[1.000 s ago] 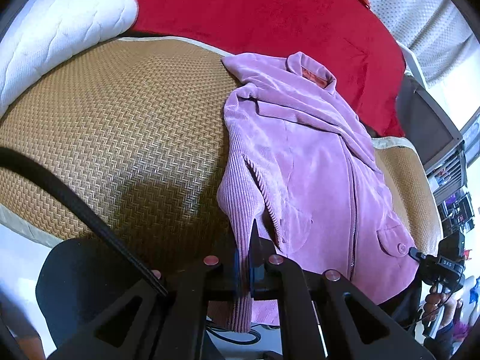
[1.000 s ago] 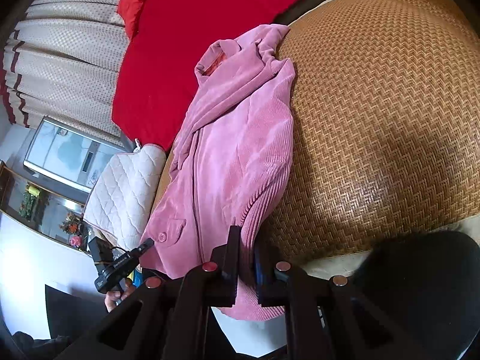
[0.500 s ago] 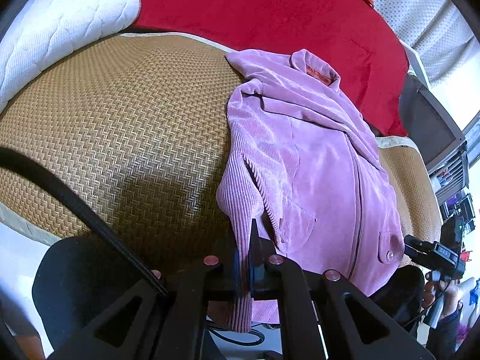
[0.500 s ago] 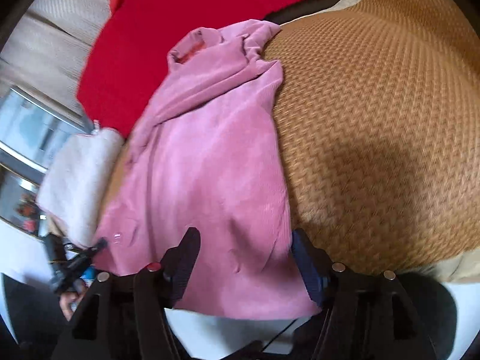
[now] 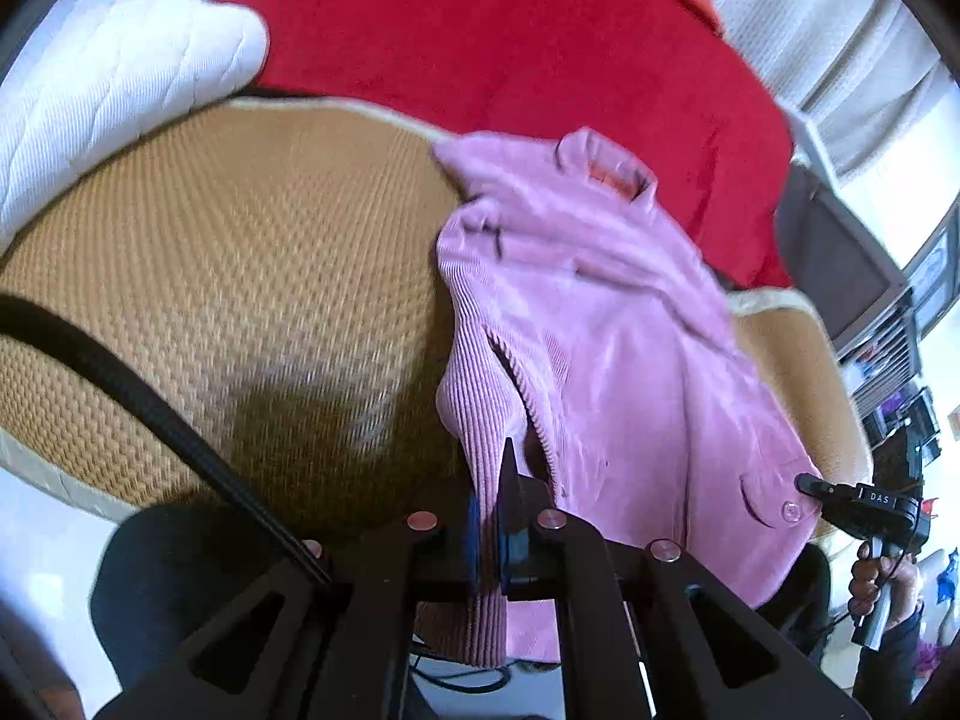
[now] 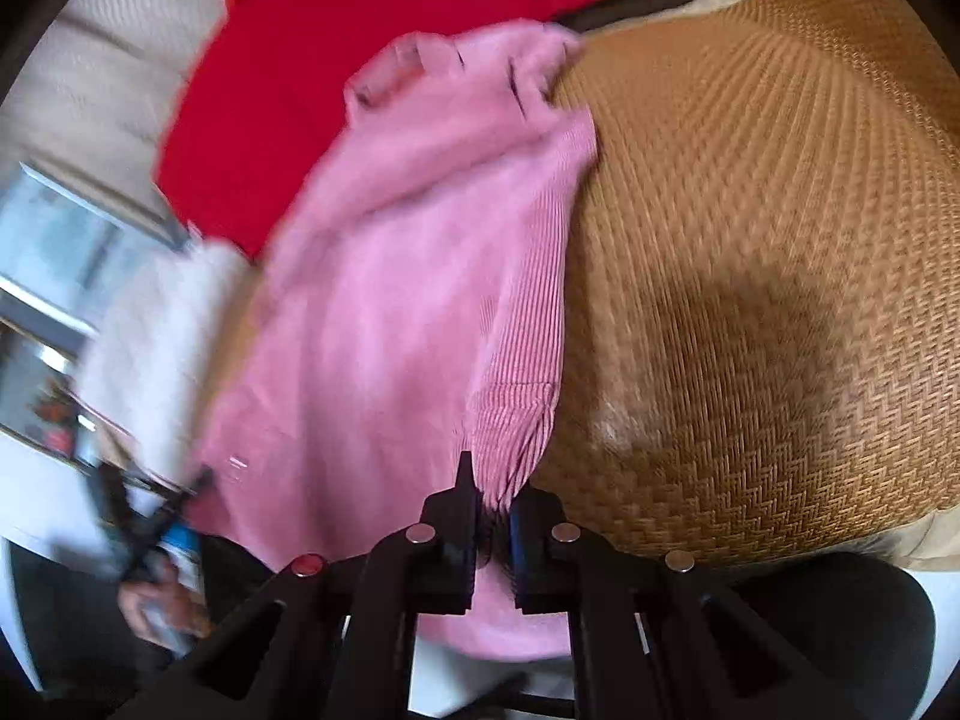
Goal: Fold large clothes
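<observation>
Both our claws pinch ribbed edges of the pink jacket on the woven mat.

Largest in our left view is the woven mat (image 5: 252, 276), filling nine o'clock through the centre, with a red blanket (image 5: 510, 42) at twelve o'clock and a white quilted pillow (image 5: 114, 66) at ten. The pink corduroy jacket (image 5: 606, 324) lies on the mat from centre towards four o'clock, collar at its far end. Our left claw (image 5: 498, 516) at six o'clock is clamped on a ribbed fold of the jacket. Our right claw (image 6: 493, 519) grips a ribbed cuff (image 6: 510, 438) between nearly closed jaws.
</observation>
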The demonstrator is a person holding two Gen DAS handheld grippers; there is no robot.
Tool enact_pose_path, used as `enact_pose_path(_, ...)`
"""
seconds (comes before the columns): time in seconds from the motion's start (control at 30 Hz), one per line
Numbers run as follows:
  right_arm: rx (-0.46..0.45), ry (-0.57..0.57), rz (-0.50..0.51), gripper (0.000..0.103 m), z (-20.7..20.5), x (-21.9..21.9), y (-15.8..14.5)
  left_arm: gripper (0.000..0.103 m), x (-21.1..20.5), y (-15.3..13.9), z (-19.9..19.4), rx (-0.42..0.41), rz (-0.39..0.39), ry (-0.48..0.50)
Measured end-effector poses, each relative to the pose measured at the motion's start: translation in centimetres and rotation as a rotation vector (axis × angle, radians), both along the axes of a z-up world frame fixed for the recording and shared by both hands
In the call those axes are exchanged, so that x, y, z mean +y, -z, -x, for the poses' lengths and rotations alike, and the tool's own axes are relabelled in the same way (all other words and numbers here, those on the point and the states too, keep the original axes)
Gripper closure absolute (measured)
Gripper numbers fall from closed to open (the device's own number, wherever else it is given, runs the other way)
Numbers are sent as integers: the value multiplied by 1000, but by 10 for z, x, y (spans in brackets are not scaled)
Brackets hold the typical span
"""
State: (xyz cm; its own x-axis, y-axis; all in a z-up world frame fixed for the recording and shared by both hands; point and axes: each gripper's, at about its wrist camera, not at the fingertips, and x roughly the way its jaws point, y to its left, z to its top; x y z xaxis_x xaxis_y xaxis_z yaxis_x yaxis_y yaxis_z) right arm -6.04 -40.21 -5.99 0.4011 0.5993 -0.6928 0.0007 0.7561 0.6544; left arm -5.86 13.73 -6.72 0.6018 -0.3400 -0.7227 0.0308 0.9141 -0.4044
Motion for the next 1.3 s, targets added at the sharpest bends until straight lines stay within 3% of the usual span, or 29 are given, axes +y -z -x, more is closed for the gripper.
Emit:
enact_pose_path(0.07, -10, 9, -40, 94, 1, -9, -4, 98, -1, 3, -4, 16, -36, -2)
enact_pose_path(0.2, 89, 8, -78, 94, -6, -16, 34, 98, -2, 32, -15, 131, -63, -10)
enact_pose_path(0.3, 36, 21, -141, 94, -1, -20, 20, 98, -3, 9, -4, 32, -25, 5)
enact_pose_path(0.4, -6, 0, -114, 94, -6, -21, 4, 98, -7, 12, -12, 33, -98, 10)
enact_pose_path(0.5, 92, 0, -98, 94, -12, -21, 36, 99, -5, 43, -26, 148, -103, -16)
enact_pose_path(0.6, 94, 5, -120, 94, -9, -21, 41, 98, -4, 39, -25, 123, -94, -19)
enact_pose_path(0.73, 115, 5, -115, 94, -8, -30, 45, 98, -2, 52, -37, 172, -99, -21)
enact_pose_path(0.87, 118, 18, -124, 94, -8, -43, 47, 98, -8, 55, -43, 170, -109, -16)
enact_pose_path(0.97, 129, 37, -120, 88, -10, -32, 46, 98, -9, 58, -48, 180, -108, -15)
enact_pose_path(1.1, 129, 23, -110, 67, -11, -25, 41, 98, -15, 61, -46, 178, -124, -9)
enact_pose_path(1.13, 131, 22, -109, 67, -13, -21, 41, 98, -13, 62, -46, 178, -126, -7)
enact_pose_path(1.27, 143, 12, -81, 67, -17, -11, 39, 98, -15, 62, -48, 179, -137, 3)
enact_pose_path(1.3, 140, -4, -49, 76, -17, -7, 39, 98, -15, 61, -48, 179, -138, 5)
